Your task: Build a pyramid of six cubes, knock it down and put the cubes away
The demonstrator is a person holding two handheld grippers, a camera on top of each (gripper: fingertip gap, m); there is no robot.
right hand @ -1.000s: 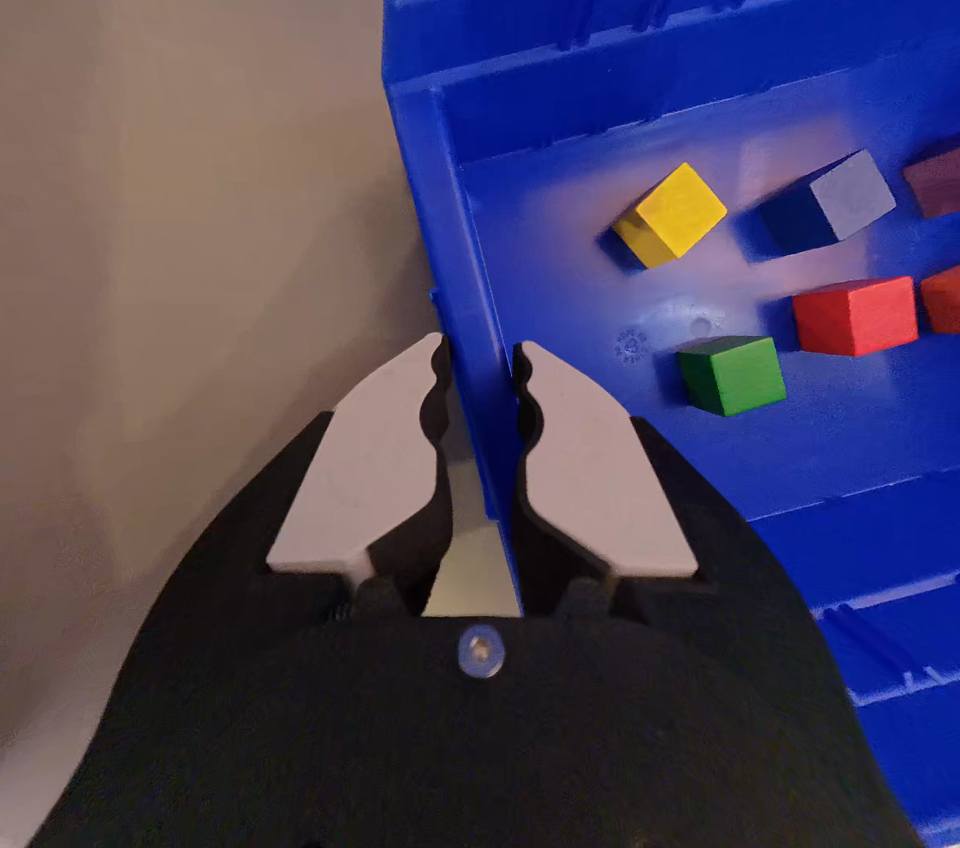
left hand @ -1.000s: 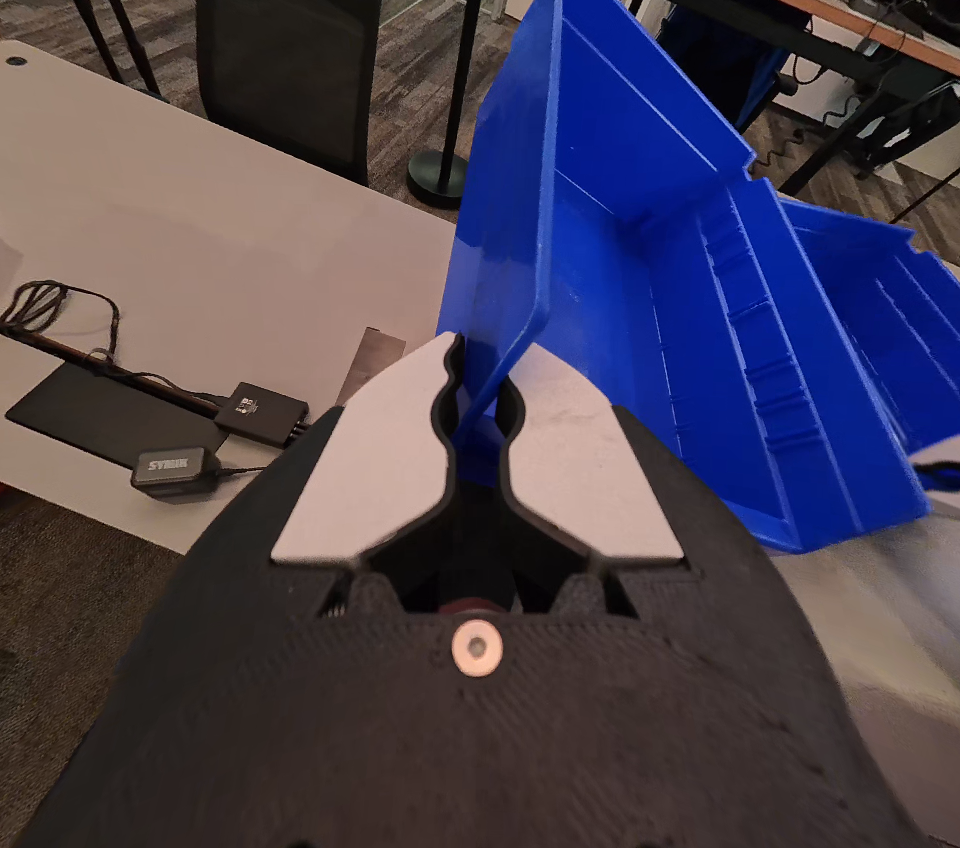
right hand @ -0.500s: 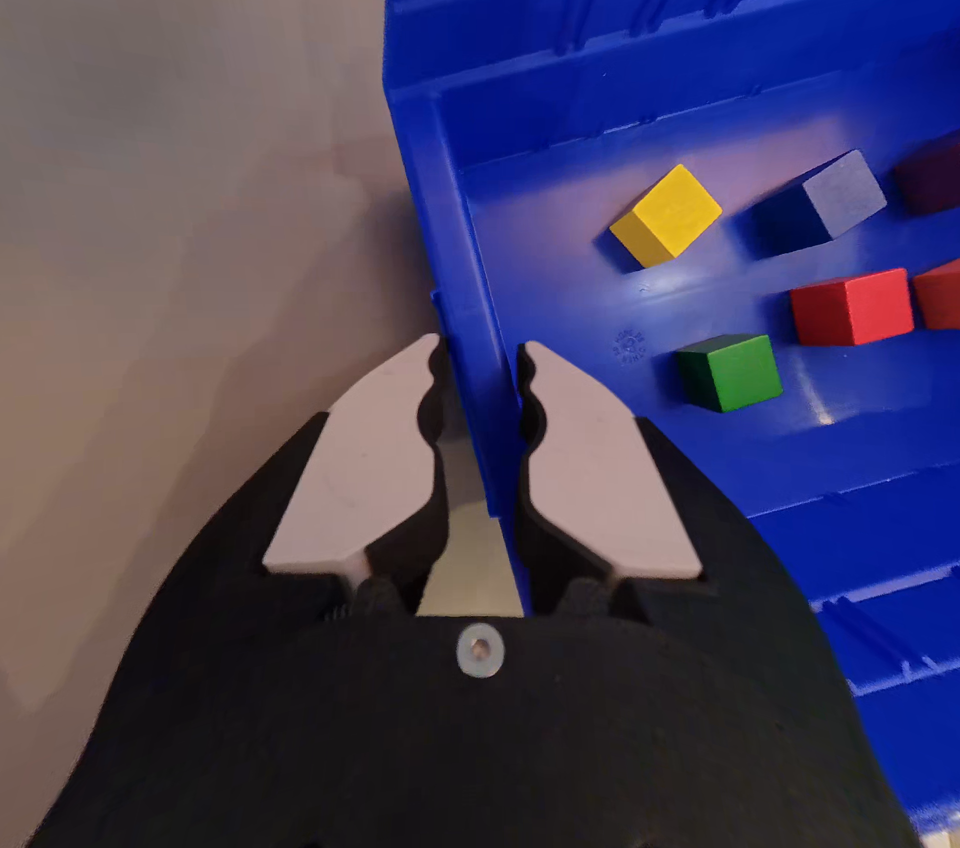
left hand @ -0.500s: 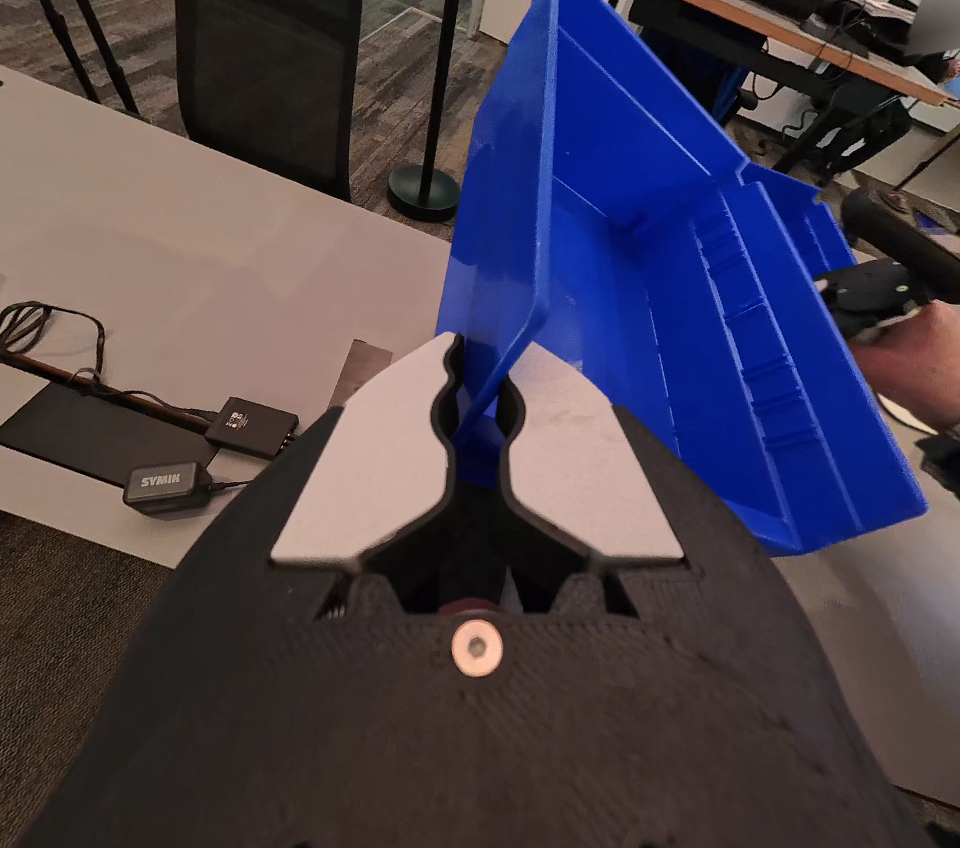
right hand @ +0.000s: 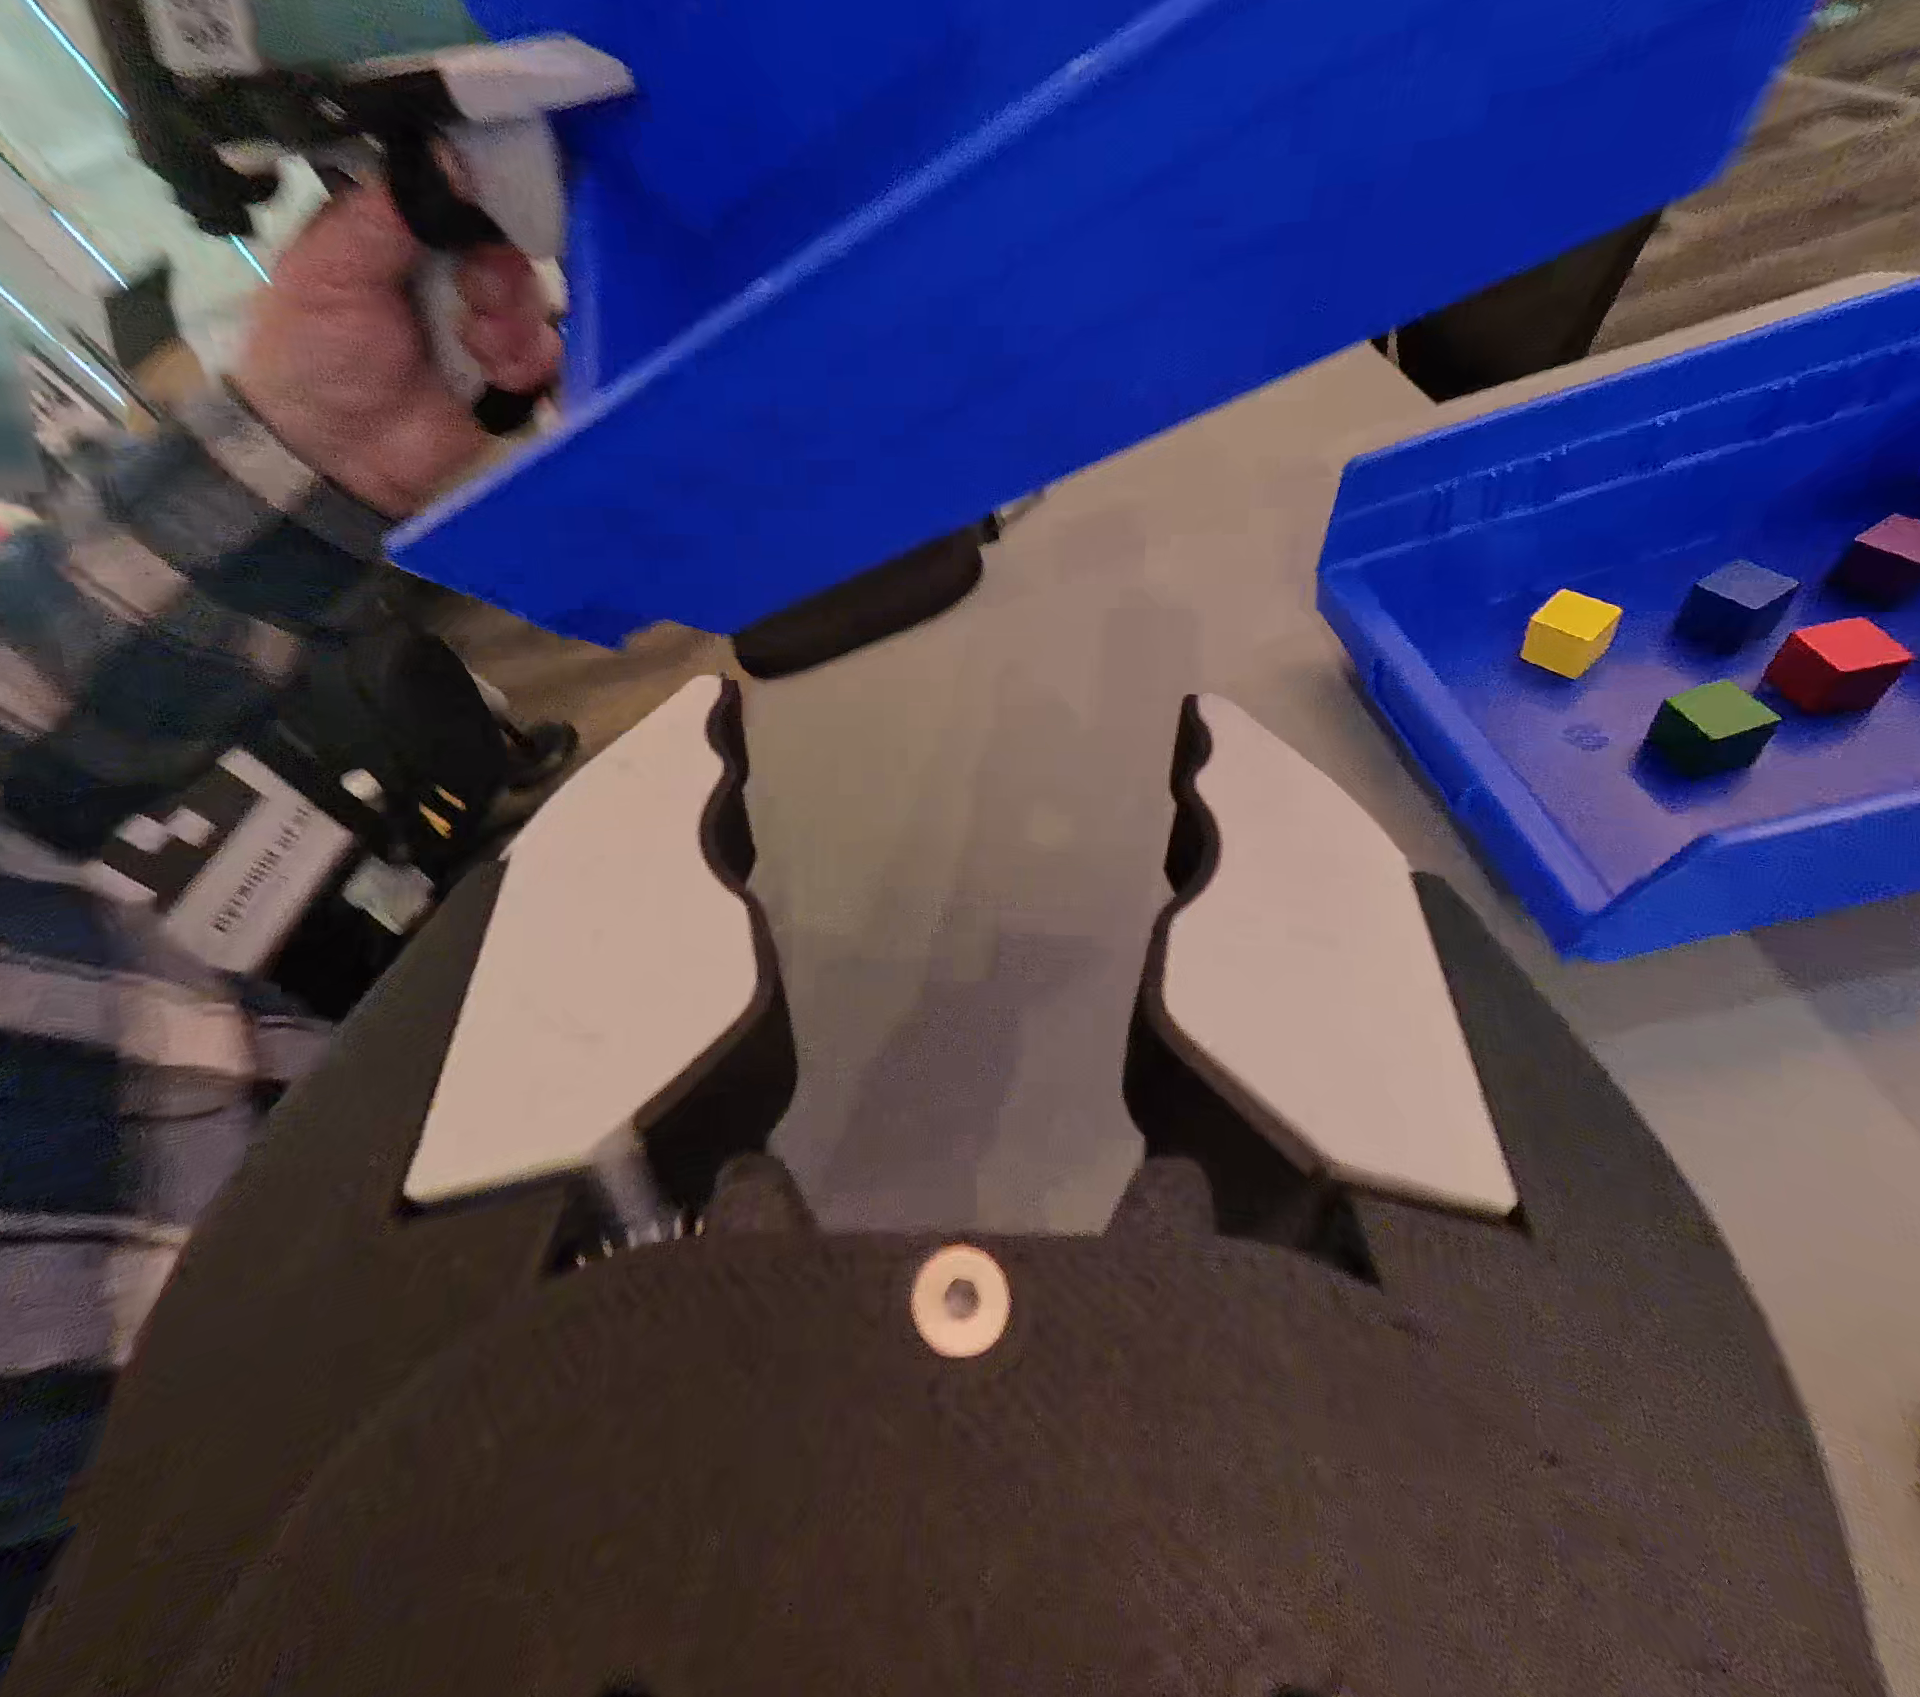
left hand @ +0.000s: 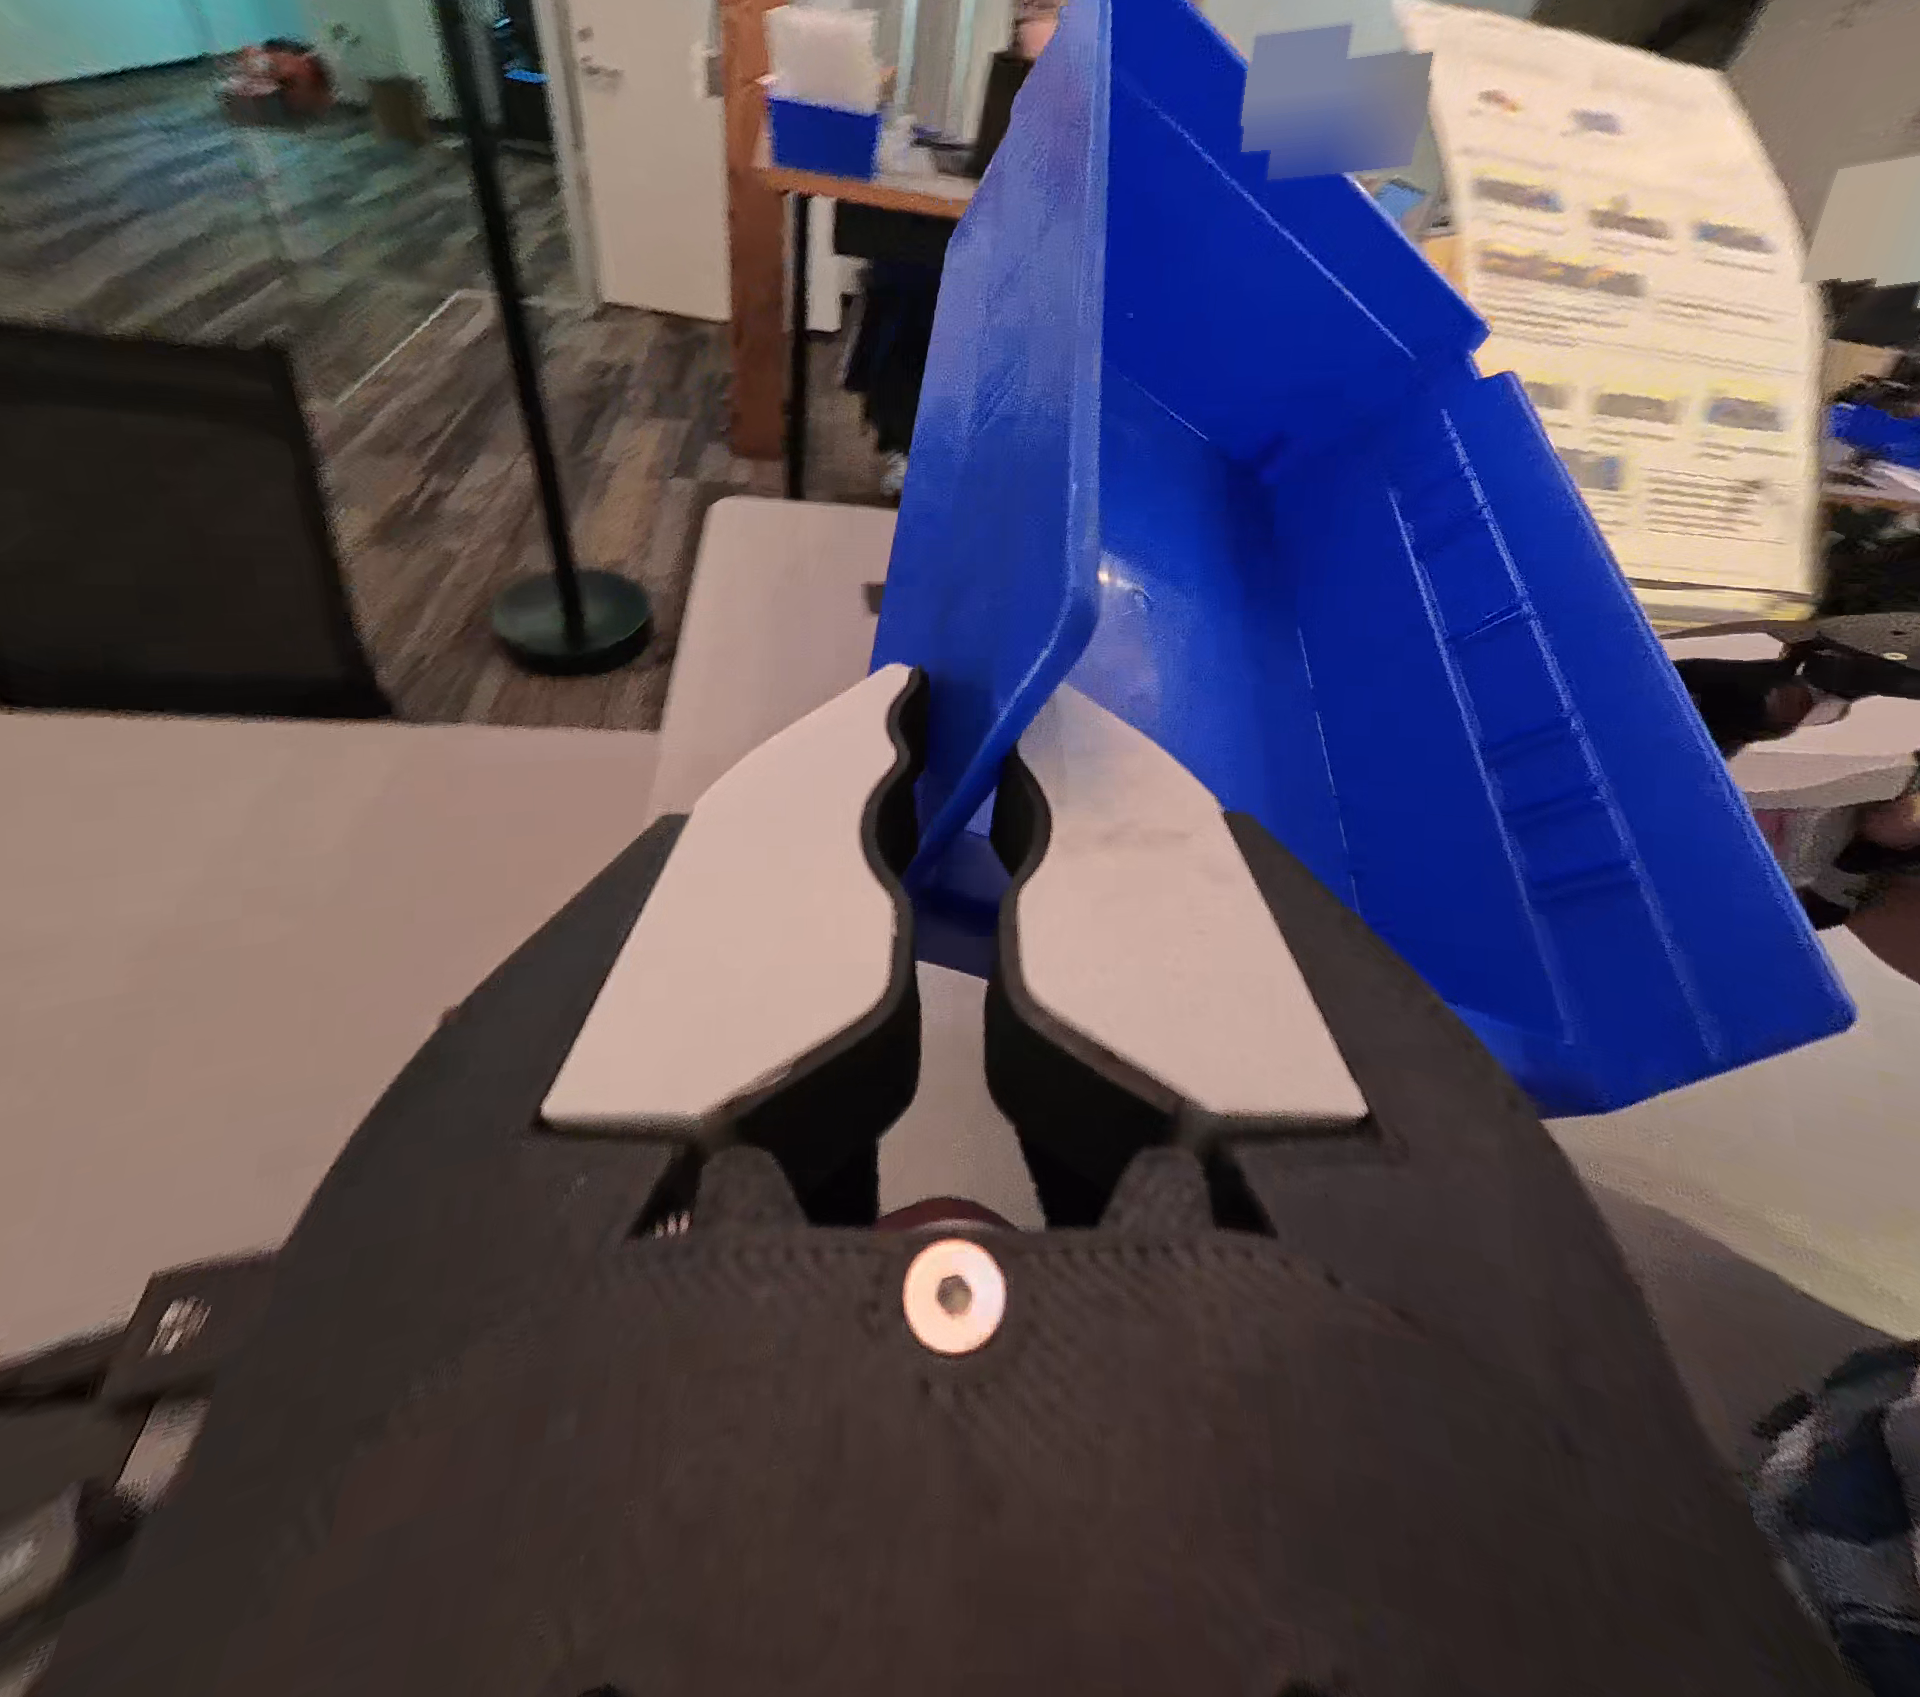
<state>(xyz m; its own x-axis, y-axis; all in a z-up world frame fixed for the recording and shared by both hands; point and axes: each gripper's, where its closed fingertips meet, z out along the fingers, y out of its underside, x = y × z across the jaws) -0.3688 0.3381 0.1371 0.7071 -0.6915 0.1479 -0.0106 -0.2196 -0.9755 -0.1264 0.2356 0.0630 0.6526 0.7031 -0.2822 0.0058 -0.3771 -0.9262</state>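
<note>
The cubes are sitting in a blue bin (right hand: 1455,712) that is resting on the pale table (right hand: 987,816): a yellow cube (right hand: 1571,631), a dark blue cube (right hand: 1737,600), a red cube (right hand: 1837,662), a green cube (right hand: 1712,727) and a purple cube (right hand: 1886,556) at the picture's edge. They are lying apart from each other on the bin's floor.

A second blue bin (left hand: 1299,608) is hanging tilted in the air above the table. The left gripper (left hand: 961,774) is pinching its thin rim, with both pads pressing on the plastic. The right gripper (right hand: 956,764) is standing wide open over the bare table, with nothing between its fingers.

Around the table, a black chair (left hand: 156,525) and a black pole on a round base (left hand: 566,619) are standing on the striped carpet. Farther back, a wooden desk with a small blue box (left hand: 826,135) is showing, and maybe a poster (left hand: 1621,276), though that part is blurry.
</note>
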